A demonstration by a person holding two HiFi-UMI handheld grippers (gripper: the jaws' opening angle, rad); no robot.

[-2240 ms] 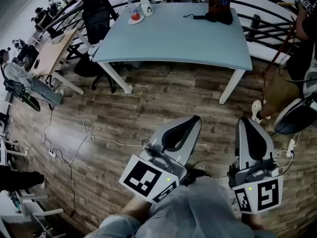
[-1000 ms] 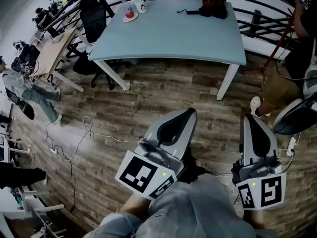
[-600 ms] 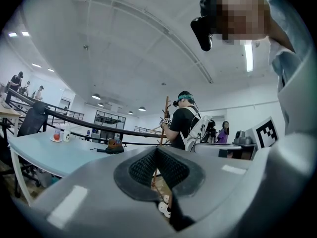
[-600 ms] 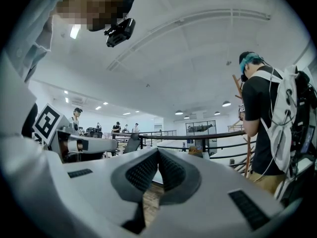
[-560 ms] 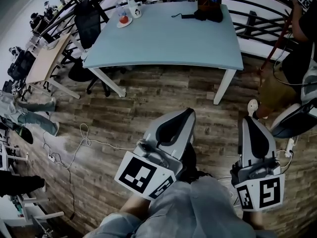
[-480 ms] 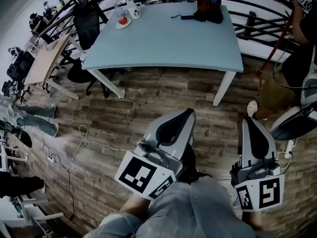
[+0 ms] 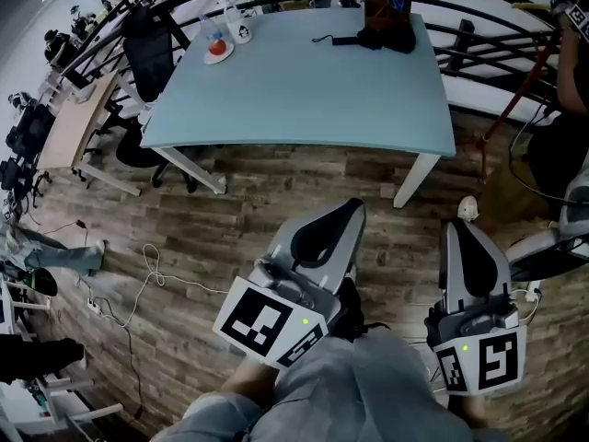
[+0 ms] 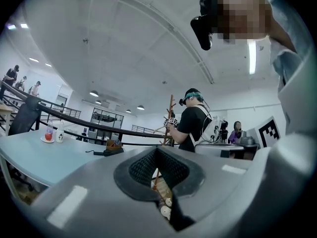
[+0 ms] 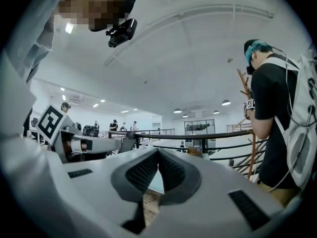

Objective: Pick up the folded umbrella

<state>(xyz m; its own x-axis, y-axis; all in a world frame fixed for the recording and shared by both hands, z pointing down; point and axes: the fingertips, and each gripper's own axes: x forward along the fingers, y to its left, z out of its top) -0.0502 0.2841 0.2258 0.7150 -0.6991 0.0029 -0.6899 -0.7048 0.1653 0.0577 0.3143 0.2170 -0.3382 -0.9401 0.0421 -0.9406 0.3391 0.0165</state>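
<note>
Where head view frames table (image 7: 304, 90), gripper views, jaws together

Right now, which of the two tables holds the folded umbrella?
The light blue table straight ahead, not the wooden desk at the left: the black umbrella lies near its far edge, beside a dark bag.
</note>
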